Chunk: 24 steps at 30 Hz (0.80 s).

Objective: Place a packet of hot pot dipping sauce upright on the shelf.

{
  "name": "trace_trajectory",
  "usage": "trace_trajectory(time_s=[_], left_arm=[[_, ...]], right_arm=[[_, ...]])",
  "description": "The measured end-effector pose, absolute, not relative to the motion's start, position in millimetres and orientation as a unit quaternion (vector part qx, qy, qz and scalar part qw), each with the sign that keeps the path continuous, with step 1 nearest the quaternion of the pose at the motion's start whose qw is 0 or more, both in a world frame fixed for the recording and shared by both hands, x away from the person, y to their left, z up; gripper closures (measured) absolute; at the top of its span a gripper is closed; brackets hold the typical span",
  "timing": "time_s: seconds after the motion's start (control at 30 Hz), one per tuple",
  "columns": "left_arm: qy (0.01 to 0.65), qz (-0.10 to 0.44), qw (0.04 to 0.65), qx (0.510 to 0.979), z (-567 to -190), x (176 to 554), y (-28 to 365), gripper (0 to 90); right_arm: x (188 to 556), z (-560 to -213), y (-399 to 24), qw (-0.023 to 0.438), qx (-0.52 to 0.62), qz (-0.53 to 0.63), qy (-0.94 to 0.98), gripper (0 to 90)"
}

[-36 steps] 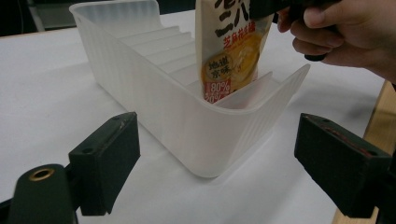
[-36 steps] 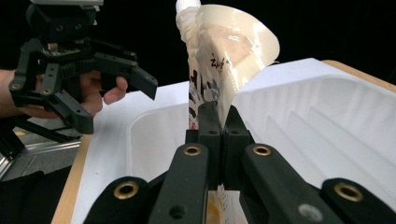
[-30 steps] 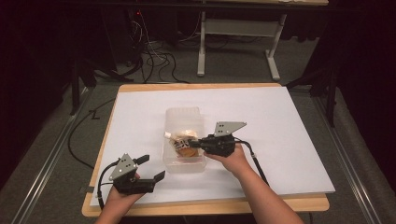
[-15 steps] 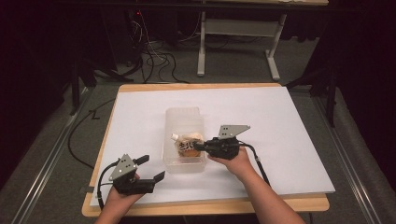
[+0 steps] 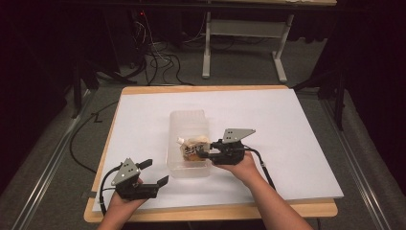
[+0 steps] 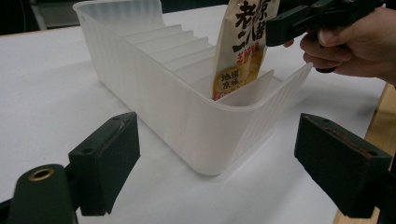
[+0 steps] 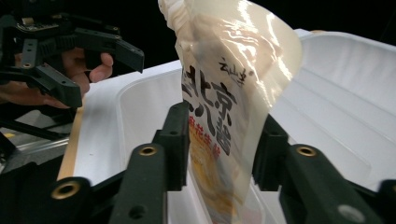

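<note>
White paper covers a wooden table on grey carpet, with cables and a desk frame in the dark beyond. From the high view, one translucent ribbed plastic bin lies at the centre, one printed sauce pouch stands in its near end, and two grippers are held by two hands. The right gripper reaches in from the bin's right side; the left gripper sits near the table's front-left corner, its jaws spread wide and empty.

Along the left gripper view, both black jaws stand far apart, framing the bin's rounded corner; the glossy pouch rises upright behind a low divider inside, pinched by the other gripper.

Along the right gripper view, the two jaws press against either face of the crinkled, shiny pouch, holding its lower middle above the bin's smooth interior.
</note>
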<state>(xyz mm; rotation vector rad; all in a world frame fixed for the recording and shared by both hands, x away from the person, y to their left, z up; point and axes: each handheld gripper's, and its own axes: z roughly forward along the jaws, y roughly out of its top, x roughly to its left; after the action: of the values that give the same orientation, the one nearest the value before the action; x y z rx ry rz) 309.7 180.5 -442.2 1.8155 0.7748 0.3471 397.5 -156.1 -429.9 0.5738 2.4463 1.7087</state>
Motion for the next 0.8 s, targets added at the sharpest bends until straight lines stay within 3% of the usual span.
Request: trace_trajectory(time_s=[0.37, 0.6, 0.8], left_arm=[[0.327, 0.148, 0.538, 0.762, -442.1, 309.8, 181.0, 14.9], [0.331, 0.149, 0.537, 0.762, -442.3, 310.5, 182.4, 14.8], [0.336, 0.152, 0.536, 0.759, -442.7, 311.6, 183.6, 14.8]], right_arm=[[396.7, -425.4, -151.7, 0.074, 0.215, 0.558, 0.798, 31.5], [394.9, -421.8, -159.2, 0.08, 0.236, 0.554, 0.794, 25.4], [388.7, -417.9, -178.4, 0.112, 0.254, 0.551, 0.787, 20.8]])
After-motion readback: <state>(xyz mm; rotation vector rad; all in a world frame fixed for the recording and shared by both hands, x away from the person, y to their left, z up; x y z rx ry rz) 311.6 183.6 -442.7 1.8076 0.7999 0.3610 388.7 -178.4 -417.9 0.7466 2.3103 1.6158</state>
